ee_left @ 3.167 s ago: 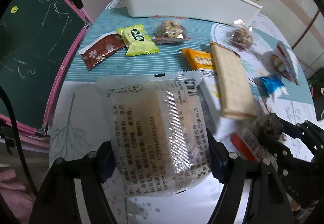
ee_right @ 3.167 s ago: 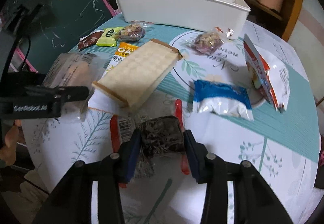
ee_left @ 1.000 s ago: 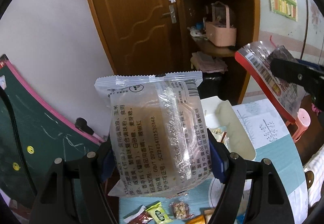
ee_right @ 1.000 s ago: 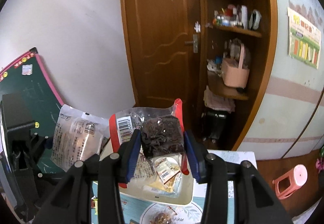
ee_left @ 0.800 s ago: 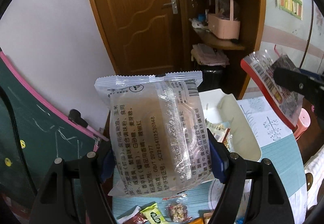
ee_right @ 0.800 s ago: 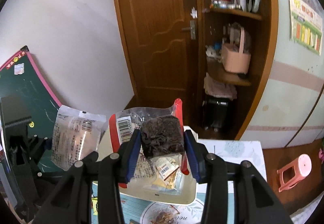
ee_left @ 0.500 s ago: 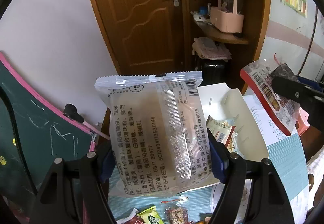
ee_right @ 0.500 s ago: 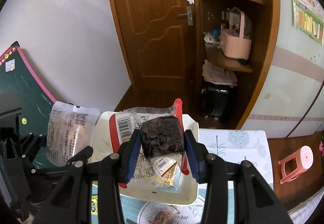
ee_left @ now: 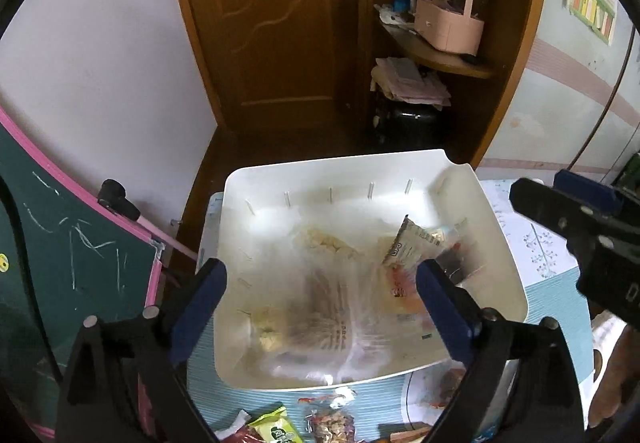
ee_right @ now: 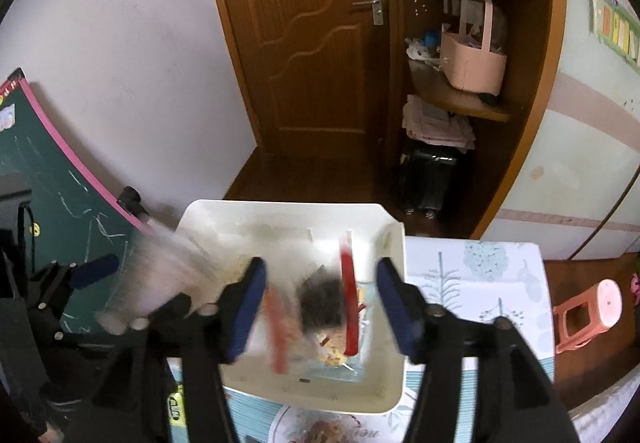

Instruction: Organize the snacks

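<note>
Closest to me in the left wrist view, my left claw (ee_left: 320, 299) has its blue pads apart and opening, and a clear bread packet (ee_left: 336, 319) shows as a blur between them, touching neither pad, over the inside of the white bin (ee_left: 236, 203). Below the claw, on the striped teal cloth of the table (ee_left: 208, 383), a green snack packet (ee_left: 276, 430) and a clear packet of nuts (ee_left: 330, 427) lie just in front of the bin's near wall. In the right wrist view my right claw (ee_right: 320, 309) is also spreading wider, pads clear of the red-edged packet with a dark cake (ee_right: 324, 307), which is smeared by motion between them above the bin (ee_right: 388, 395). Inside the bin I can see a few other packets, one a crinkled foil sachet (ee_left: 416, 247) near the right wall; the rest are too blurred to tell. The right claw's black body also pokes in at the right edge of the left view, over the pale table cover printed with trees. To the left of the table leans a green chalkboard (ee_left: 60, 263) with a pink frame. Beyond the bin stand a brown wooden door (ee_left: 276, 23) and corner shelves carrying a pink basket (ee_left: 448, 27), and a pink stool (ee_right: 588, 315) stands on the floor to the right.
</note>
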Demonstrator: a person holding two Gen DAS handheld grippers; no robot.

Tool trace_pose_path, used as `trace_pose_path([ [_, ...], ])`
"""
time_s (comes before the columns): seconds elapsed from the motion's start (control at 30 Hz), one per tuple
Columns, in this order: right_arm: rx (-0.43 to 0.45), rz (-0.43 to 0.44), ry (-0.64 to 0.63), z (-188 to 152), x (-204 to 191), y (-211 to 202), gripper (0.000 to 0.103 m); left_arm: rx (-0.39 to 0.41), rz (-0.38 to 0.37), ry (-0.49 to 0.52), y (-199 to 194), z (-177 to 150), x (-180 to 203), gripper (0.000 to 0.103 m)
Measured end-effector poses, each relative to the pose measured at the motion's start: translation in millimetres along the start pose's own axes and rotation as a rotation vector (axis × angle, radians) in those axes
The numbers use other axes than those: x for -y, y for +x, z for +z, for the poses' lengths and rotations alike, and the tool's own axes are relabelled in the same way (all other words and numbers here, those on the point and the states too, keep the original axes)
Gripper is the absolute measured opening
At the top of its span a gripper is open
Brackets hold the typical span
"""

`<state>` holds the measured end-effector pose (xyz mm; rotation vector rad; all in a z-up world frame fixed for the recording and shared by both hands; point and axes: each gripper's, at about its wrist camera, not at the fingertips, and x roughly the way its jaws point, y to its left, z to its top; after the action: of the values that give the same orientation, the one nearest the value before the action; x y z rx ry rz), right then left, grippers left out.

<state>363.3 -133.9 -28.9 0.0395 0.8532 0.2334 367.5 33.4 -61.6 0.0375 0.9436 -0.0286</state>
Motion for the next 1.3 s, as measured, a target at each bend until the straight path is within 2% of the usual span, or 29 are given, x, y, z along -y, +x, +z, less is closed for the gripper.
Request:
trace_pose_path([
  [0.23,-0.021,-0.008,0.000,-8,0,-2,0.069,0.016,-0.008,0.006,-9,-5,3,0.095],
  [0.5,-0.028,-0.022,0.012,-18,3,-24,0.069,0.043,-0.009,0.024,-43,-13,9,0.095],
  [1.03,0.063,-0.033,0.010,-39,-1,-128,0.069,0.137,-0.022,0.042,-154,-43,15,0.095],
  [1.3,0.102,-0.020,-0.033,-72,-7,-177,0.070,0.145,-0.068,0.041,-193,-75,21,0.095],
])
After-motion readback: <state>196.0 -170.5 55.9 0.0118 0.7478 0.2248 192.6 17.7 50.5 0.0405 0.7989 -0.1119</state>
